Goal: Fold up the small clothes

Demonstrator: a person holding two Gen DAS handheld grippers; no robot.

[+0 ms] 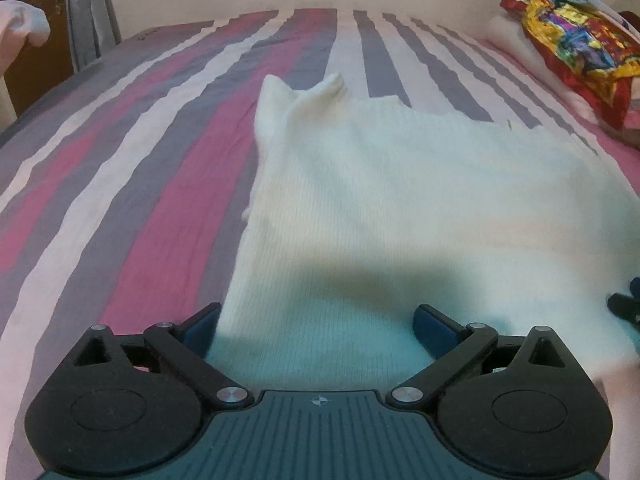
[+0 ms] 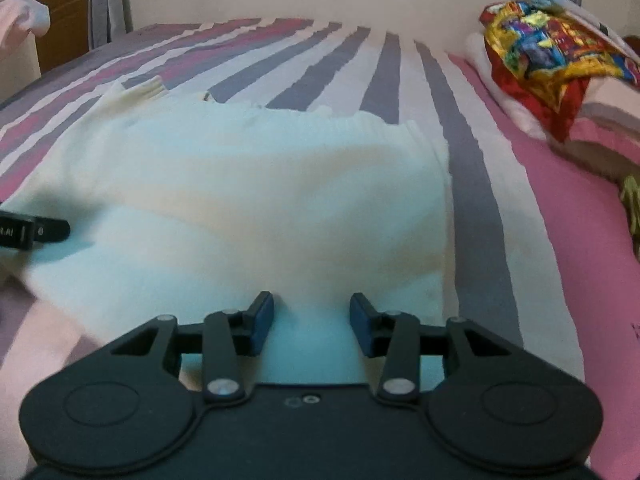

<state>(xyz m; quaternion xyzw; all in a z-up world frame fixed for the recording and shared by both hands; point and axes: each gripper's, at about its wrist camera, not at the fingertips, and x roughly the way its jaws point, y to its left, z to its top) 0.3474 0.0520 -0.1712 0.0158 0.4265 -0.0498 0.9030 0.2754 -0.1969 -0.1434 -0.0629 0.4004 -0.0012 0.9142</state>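
A white ribbed knit sweater [image 1: 400, 200] lies spread on the striped bed; it also shows in the right wrist view [image 2: 260, 184]. A sleeve cuff [image 1: 328, 88] sticks up at its far left. My left gripper [image 1: 316, 328] is open wide over the sweater's near left edge, its jaws apart with cloth between them. My right gripper [image 2: 312, 320] is open over the near right part, cloth between its blue pads [image 2: 262, 320]. The left gripper's tip [image 2: 48, 230] shows at the left edge of the right wrist view.
The bed sheet [image 1: 140, 184] has pink, grey and white stripes. A colourful red and yellow bundle [image 1: 576, 40] lies on a pink pillow [image 2: 592, 240] at the right. A wooden cabinet [image 1: 36, 40] stands at the far left.
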